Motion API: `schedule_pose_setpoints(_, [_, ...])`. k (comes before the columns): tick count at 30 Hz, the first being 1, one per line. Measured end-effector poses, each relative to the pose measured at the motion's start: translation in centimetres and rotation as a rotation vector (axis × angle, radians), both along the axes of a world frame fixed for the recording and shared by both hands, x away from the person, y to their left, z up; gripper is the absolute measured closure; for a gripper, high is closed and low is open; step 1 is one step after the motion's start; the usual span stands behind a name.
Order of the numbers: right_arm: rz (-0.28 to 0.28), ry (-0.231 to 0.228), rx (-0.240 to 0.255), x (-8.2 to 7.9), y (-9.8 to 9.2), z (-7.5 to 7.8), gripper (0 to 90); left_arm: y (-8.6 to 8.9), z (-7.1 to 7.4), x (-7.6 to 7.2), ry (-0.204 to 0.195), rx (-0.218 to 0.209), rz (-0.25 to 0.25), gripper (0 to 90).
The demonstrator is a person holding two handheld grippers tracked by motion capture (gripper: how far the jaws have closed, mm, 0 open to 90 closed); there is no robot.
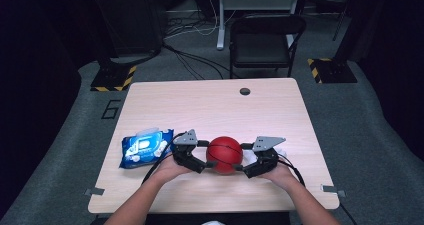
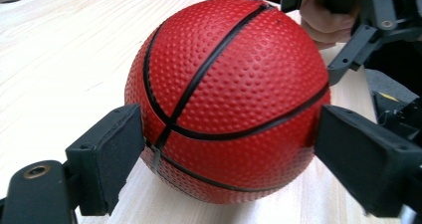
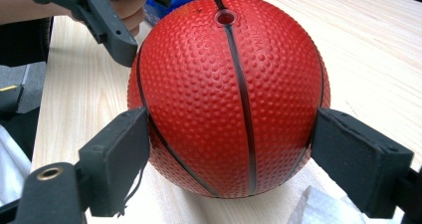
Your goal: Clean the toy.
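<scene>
The red pebbled rubber ball (image 1: 225, 154), low in the frame's centre, is flanked and gripped by left claw (image 1: 207, 154) and right claw (image 1: 242, 157) alike.

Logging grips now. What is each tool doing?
Left tool: jaws wide, pads against the red ball, gripping it.
Right tool: same, clamped on the ball's opposite side.

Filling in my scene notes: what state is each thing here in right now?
Red ball: resting on the table, between both tools.
Left tool: jaws wide, pads against the ball's sides.
Right tool: jaws wide, pads against the ball's sides.
Blue wipes pack: lying flat, lid closed.
</scene>
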State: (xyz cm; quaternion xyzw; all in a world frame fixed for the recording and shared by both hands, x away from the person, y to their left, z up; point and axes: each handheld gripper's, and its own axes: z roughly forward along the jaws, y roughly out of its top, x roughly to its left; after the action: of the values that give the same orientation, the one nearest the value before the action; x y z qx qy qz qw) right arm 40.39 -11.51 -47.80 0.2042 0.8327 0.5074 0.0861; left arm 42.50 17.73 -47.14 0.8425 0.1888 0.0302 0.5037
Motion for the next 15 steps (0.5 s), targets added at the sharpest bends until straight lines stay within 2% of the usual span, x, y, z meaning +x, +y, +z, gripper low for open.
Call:
schedule_pose_setpoints(1, [-0.003, 0.000, 0.003, 0.0, 0.1, 0.0, 14.9, -0.1, 0.1, 0.0, -0.010, -0.005, 0.002, 9.2])
schedule_pose_setpoints(6, [-0.001, -0.004, 0.007, 0.1, 0.2, 0.1, 15.1, -0.6, 0.7, 0.3, -0.002, -0.012, 0.004, 7.0])
schedule_pose_setpoints(8, [0.002, 0.000, 0.008, 0.0, 0.3, 0.1, 14.9, -1.0, 0.9, 0.4, -0.021, 0.010, -0.001, 4.4])
schedule_pose_setpoints(15, [0.004, -0.003, 0.004, 0.2, 0.2, 0.0, 14.8, -1.5, 0.5, 0.4, -0.029, 0.019, -0.003, 0.0])
